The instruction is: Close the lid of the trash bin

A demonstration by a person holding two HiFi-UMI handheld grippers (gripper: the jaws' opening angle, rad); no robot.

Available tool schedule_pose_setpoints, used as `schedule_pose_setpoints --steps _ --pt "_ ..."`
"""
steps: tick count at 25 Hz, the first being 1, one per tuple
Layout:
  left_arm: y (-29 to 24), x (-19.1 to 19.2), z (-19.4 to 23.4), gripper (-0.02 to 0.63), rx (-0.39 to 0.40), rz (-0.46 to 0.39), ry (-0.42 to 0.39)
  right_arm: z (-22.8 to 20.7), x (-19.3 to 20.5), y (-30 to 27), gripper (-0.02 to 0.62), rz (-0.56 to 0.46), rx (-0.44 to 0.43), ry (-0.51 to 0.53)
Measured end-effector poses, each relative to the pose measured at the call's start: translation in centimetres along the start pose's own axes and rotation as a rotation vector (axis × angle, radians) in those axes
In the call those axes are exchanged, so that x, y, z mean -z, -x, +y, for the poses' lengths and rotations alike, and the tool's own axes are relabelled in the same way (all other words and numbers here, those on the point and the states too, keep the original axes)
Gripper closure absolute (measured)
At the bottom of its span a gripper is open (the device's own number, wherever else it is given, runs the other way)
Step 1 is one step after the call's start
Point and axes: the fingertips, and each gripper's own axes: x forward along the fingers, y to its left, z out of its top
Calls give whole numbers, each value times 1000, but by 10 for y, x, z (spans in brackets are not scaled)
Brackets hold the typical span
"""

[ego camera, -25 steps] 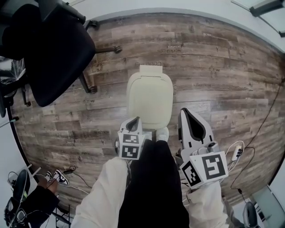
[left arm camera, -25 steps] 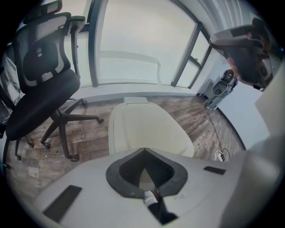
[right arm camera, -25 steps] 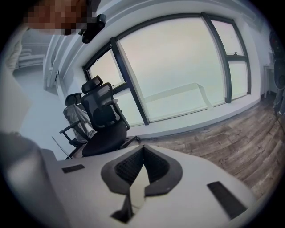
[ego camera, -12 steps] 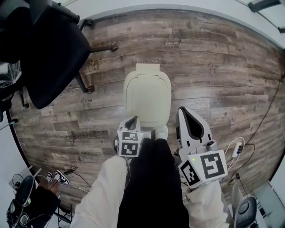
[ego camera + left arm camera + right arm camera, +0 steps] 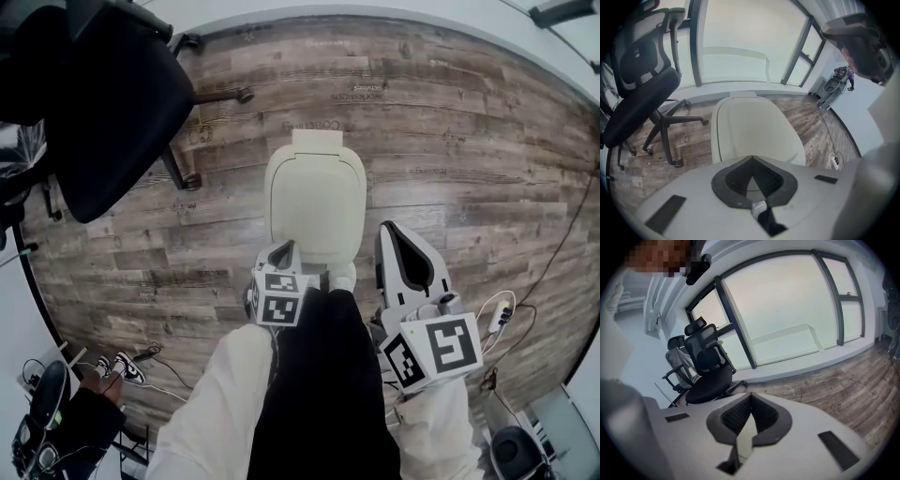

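Observation:
A cream trash bin (image 5: 315, 197) stands on the wood floor straight ahead, its lid (image 5: 752, 133) lying flat and closed. My left gripper (image 5: 280, 253) hovers at the bin's near left edge, jaws shut with nothing between them. In the left gripper view the lid fills the middle just beyond the left gripper's tips (image 5: 752, 157). My right gripper (image 5: 401, 246) hangs to the right of the bin, apart from it, also shut and empty. The right gripper (image 5: 750, 394) points at the windows and an office chair, not at the bin.
A black office chair (image 5: 103, 112) stands at the left, its wheeled base (image 5: 192, 103) close to the bin. A white power strip (image 5: 499, 317) and cables lie on the floor at the right. The person's white shoe (image 5: 342, 278) touches the bin's front. A glass wall (image 5: 787, 315) bounds the far side.
The view shifted slightly; both grippers stay almost where they were, and the bin's lid remains down.

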Motion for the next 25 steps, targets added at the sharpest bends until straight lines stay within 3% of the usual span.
schedule_pose_setpoints --steps 17,25 --pt "-2 2 0 597 -5 24 0 -8 3 13 571 -6 7 1" --pt "31 -28 -13 598 -4 -62 -12 -7 -11 30 571 -24 -2 22"
